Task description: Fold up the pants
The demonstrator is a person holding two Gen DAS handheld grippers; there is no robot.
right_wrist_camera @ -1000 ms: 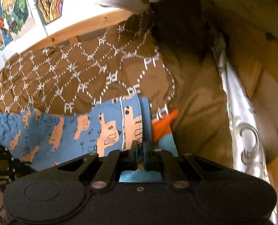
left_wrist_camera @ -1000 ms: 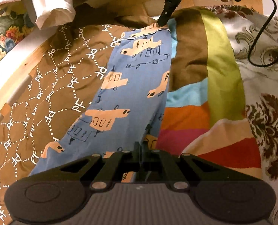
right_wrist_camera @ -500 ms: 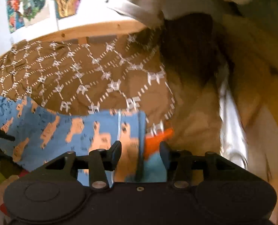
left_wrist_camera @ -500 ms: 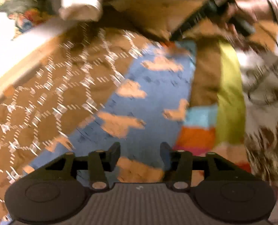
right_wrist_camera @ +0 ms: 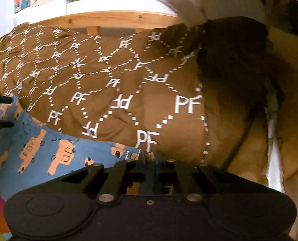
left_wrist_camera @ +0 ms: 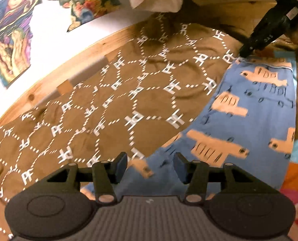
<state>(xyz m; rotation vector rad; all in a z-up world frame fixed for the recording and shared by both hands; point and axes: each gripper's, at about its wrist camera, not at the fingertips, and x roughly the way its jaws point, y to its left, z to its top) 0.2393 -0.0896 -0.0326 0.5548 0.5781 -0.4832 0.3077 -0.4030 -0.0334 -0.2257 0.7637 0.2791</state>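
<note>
Left gripper (left_wrist_camera: 150, 165) stands with jaws apart, nothing between them, above the blue pants (left_wrist_camera: 249, 124). Right gripper (right_wrist_camera: 149, 156) has just been closing and is clamped on the pants' far corner. Pants lie flat beside the brown blanket (left_wrist_camera: 108, 104).

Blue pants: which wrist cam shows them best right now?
Left wrist. The blue pants run nearly full length there, from the open left gripper to the right gripper at the far corner. The right wrist view shows only a strip beside the brown blanket, partly hidden.
</note>
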